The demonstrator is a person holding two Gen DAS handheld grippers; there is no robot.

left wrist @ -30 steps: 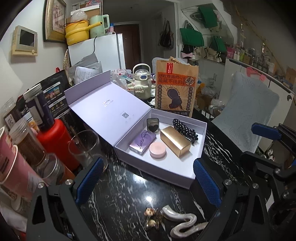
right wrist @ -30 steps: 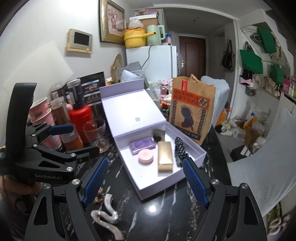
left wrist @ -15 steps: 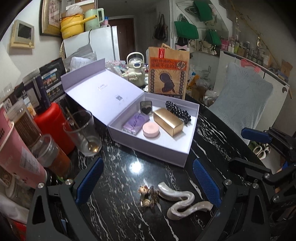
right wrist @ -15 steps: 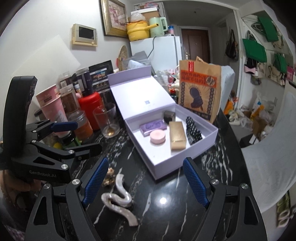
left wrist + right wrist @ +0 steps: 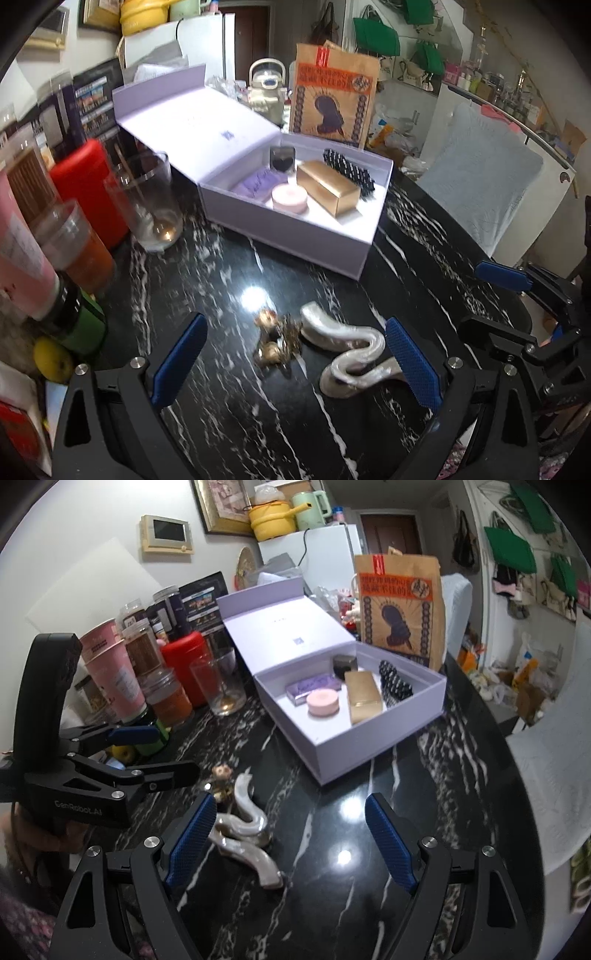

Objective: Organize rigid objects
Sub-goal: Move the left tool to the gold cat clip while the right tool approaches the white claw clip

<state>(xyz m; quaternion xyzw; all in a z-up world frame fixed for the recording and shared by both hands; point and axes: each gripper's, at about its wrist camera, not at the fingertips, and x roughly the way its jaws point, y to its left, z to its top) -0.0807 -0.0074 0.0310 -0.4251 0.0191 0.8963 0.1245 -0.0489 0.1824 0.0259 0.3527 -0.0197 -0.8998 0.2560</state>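
An open lilac box (image 5: pixel 362 251) (image 5: pixel 424 686) stands on the black marble table. It holds a purple case (image 5: pixel 258 182), a pink round tin (image 5: pixel 290 197), a gold box (image 5: pixel 327 186), a black pot (image 5: pixel 282 158) and a dotted black clip (image 5: pixel 349 171). A pearly wavy hair clip (image 5: pixel 347 350) (image 5: pixel 245 821) and a small bronze trinket (image 5: pixel 275 338) (image 5: pixel 221 779) lie on the table in front of the box. My left gripper (image 5: pixel 295 362) is open, its fingers either side of them. My right gripper (image 5: pixel 291 842) is open and empty, just right of the clip.
A drinking glass (image 5: pixel 147 203), a red canister (image 5: pixel 90 192), pink cups (image 5: pixel 110 664) and jars crowd the table's left side. A brown paper bag (image 5: pixel 332 96) and a teapot (image 5: pixel 267 88) stand behind the box. A padded chair (image 5: pixel 480 192) is at the right.
Both grippers have drawn back and lowered toward the table's near side, so the box looks farther off. The wavy clip and trinket now sit between the left gripper's fingers. Nothing was grasped.
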